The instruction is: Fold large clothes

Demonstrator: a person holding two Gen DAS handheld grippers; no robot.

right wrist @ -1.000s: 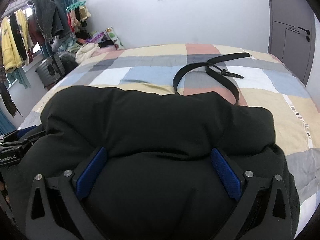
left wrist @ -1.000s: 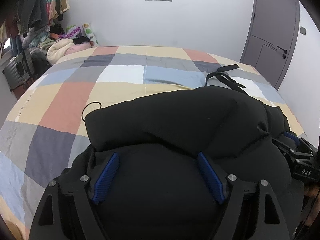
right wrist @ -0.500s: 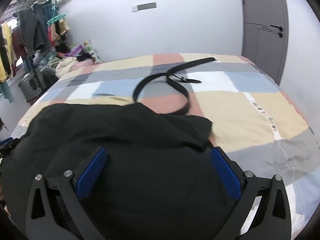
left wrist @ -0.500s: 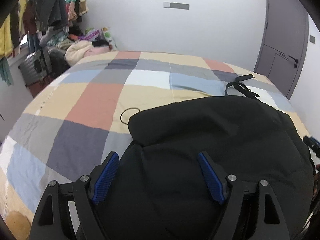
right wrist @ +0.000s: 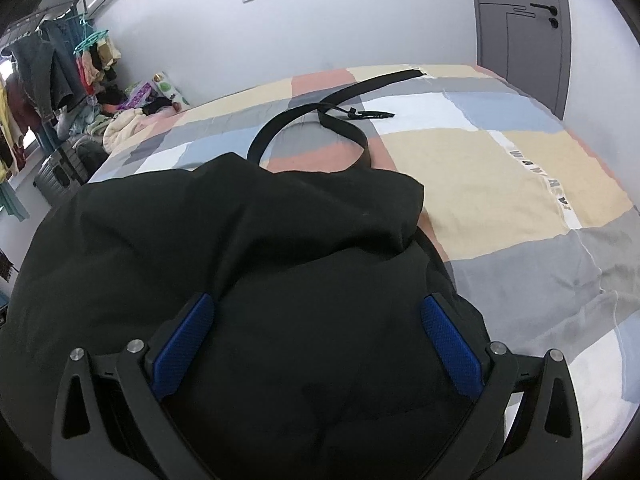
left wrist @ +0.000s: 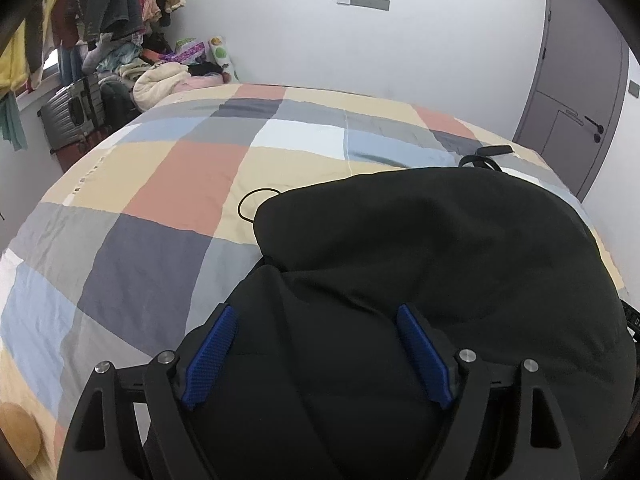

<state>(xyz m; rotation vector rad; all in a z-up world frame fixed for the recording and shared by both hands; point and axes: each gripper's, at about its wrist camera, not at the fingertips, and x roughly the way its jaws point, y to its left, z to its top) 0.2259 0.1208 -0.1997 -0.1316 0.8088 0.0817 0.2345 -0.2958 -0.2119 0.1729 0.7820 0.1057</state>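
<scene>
A large black padded garment (left wrist: 440, 248) lies folded over on the checked bedspread (left wrist: 192, 176); it also fills the right wrist view (right wrist: 224, 240). My left gripper (left wrist: 316, 320) is open, its blue pads (left wrist: 212, 356) spread over the garment's near left part. My right gripper (right wrist: 316, 312) is open, its blue pads (right wrist: 452, 356) spread over the near right part. Whether either touches the cloth I cannot tell.
A black belt (right wrist: 320, 120) lies looped on the bed beyond the garment, its end showing in the left wrist view (left wrist: 486, 154). A thin black cord loop (left wrist: 256, 200) lies by the garment's left edge. Clothes pile and suitcase (left wrist: 76, 108) stand left; a grey door (right wrist: 520, 32) right.
Both grippers have drawn apart and back: the left swung left, the right swung right. The garment's folded top layer sits lower and flatter on the bed.
</scene>
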